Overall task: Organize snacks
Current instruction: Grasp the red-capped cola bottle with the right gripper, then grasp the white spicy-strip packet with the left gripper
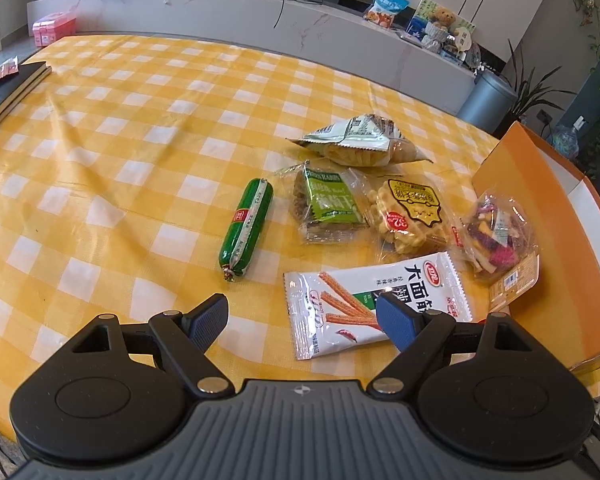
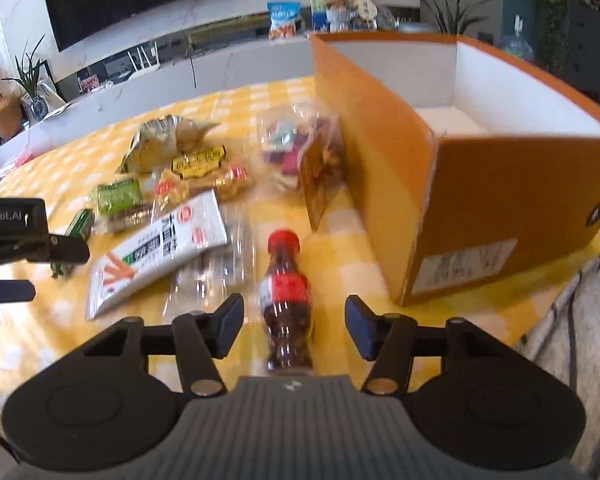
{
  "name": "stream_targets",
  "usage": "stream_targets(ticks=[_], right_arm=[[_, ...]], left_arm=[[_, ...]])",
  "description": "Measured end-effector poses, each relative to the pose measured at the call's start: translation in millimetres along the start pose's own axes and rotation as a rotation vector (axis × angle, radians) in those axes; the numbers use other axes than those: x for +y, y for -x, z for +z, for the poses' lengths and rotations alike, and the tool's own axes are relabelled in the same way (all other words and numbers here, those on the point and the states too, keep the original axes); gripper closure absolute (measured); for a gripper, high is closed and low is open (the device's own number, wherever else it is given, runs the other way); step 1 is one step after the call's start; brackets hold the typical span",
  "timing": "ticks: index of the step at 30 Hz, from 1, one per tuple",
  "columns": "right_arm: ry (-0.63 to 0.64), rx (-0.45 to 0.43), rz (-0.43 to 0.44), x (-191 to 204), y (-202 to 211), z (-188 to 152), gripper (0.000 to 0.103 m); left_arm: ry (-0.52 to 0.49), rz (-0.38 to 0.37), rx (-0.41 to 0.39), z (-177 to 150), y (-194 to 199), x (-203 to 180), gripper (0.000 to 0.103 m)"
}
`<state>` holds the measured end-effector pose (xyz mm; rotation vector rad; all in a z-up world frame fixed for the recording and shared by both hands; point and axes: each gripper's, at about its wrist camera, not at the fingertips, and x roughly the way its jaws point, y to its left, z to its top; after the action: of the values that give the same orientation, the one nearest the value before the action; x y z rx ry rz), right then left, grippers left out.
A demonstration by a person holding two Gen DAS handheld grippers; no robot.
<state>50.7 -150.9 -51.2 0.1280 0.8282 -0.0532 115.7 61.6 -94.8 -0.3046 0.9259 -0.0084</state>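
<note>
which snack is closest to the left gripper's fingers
The white spicy-strip packet with orange sticks printed on it: the left gripper has one fingertip over its edge. The green sausage and the other packets lie farther off.

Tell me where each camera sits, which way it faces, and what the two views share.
Left wrist: sits behind the open left gripper, looking across the checked tablecloth at the green sausage and white spicy-stick packet.
Right wrist: sits behind the open right gripper, facing the cola bottle and orange box; the left gripper shows at its left edge.
Shared: packet, sausage, box, tablecloth.
</note>
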Motion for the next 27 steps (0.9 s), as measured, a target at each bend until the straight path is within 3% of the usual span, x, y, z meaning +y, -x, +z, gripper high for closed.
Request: stream_targets(ticks=[4,6,12,14,18,20,27], right_arm=[[-0.022,0.038,-0.024,4.2,-13.1,2.8,0.051],[-0.039,0.043,-0.013,3.0,-16.8,4.4,0.058],[-0.025,0.031,-0.009,3.0,-16.1,2.2,0.071],[-0.041,0.03,0.004,-1.3,-15.5,1.5,0.072],[-0.07,0.033,0.03,-6.6,-15.4,1.7,0.073],[-0.065,0.031,0.032,-6.2,-15.3,1.2,0.073],[-0.087,0.026,0.062,-10.4,-14.9,0.2,0.073]], left_arm=[[0.021,0.0,-0.007,0.3,-1.7,0.9,0.005],[0.029,-0.006,-0.008,0.5,-2.6,1.1,0.005],[-0.04,0.005,-0.06,-1.1,2.8,-10.8,0.005],[-0.099,0.002,-0.079,-2.1,6.4,-18.4,0.005],[-0.353,0.056,-0.09,-5.4,16.4,-44.6,0.005],[-0.409,0.065,-0.096,-4.8,18.9,-51.7,0.005],[-0.553,-0.019,-0.088,-5.0,8.7,-64.7,0.005]])
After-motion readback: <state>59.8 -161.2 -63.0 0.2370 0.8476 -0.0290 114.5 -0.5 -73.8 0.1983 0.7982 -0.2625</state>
